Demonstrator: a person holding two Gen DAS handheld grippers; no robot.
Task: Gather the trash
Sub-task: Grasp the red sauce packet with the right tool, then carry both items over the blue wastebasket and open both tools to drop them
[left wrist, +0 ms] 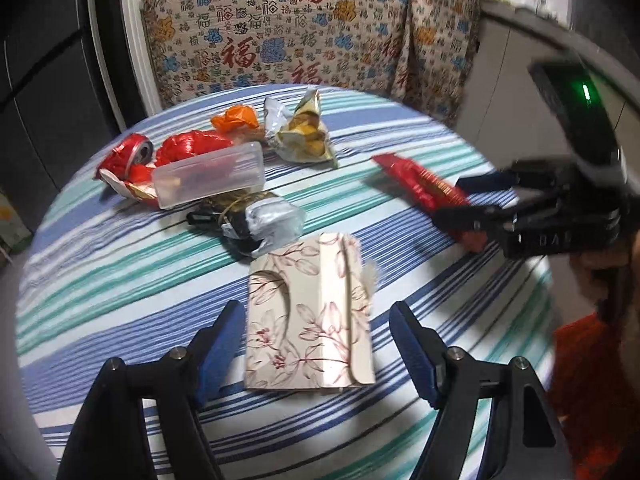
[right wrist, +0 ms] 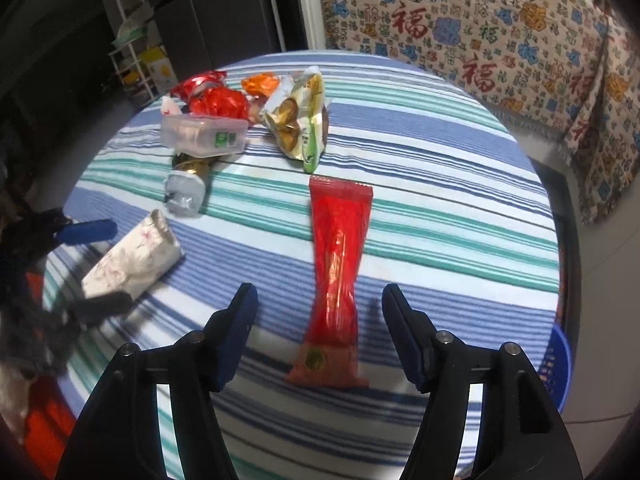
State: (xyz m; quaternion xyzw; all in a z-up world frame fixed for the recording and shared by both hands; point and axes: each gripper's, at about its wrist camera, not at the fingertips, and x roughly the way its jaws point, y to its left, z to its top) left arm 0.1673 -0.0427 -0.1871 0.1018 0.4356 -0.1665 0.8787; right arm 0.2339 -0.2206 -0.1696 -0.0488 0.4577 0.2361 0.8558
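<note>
Left tool [left wrist: 316,344]: released, astride floral carton [left wrist: 308,320] lying flat on worktop [left wrist: 120,280]; light, crushable, best taken across long edges. Right tool [right wrist: 318,332]: released, astride red sachet [right wrist: 336,276]; limp, slick, best pinched mid-length.

Both the left gripper [left wrist: 316,344] and right gripper [right wrist: 318,326] angle downward, fingers [right wrist: 236,332] spread apart, gripping nothing.
</note>
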